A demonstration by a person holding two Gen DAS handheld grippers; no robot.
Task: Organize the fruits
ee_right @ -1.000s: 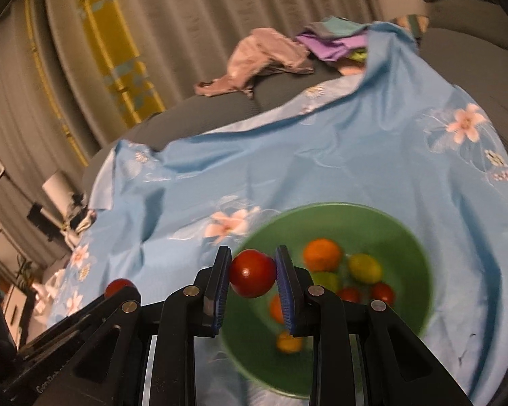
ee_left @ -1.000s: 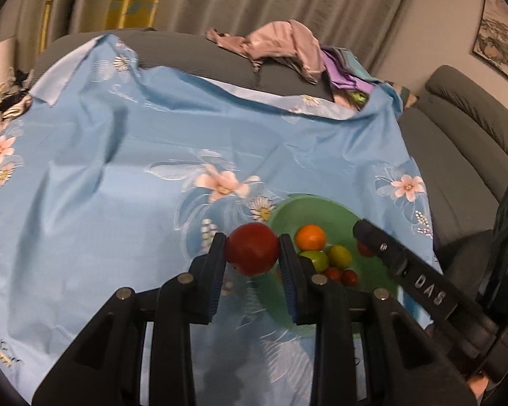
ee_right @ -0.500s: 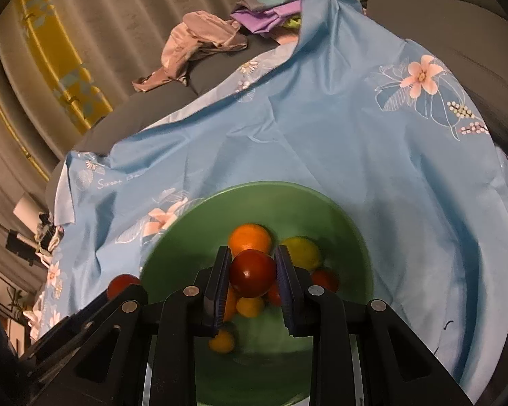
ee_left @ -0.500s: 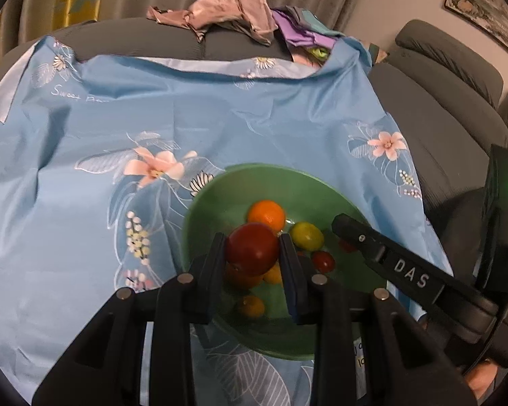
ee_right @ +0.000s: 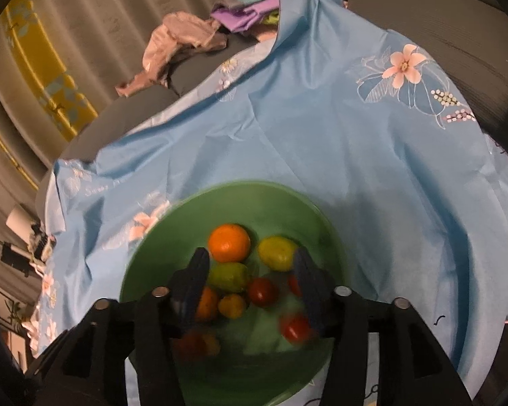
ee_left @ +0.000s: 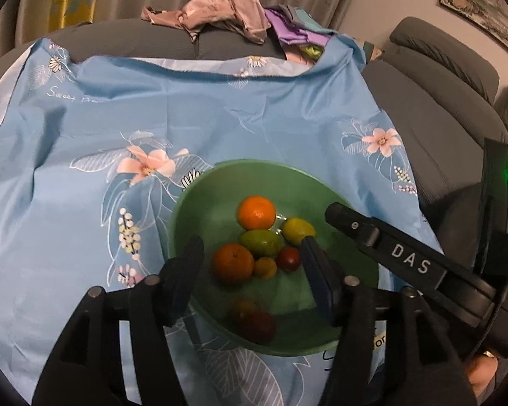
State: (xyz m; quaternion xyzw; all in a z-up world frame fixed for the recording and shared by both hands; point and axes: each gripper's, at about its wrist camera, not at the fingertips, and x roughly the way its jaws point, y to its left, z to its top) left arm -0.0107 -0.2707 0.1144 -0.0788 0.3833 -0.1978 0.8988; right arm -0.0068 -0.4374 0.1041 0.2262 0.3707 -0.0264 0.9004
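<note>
Fruits (ee_left: 257,216) fill bowl (ee_left: 203,196); both tongs (ee_left: 250,264) (ee_right: 250,274) gape.

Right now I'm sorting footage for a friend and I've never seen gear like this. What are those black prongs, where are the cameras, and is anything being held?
Nobody's robot: a person holds two hand grippers, each with a fisheye camera looking along its two fingers. The left gripper fills one picture; the right gripper fills the other. Both are open and hold nothing. Below them a green bowl sits on a blue flowered cloth and holds oranges, yellow-green fruits and red tomatoes, such as one orange. Some fruit near the camera is blurred.
</note>
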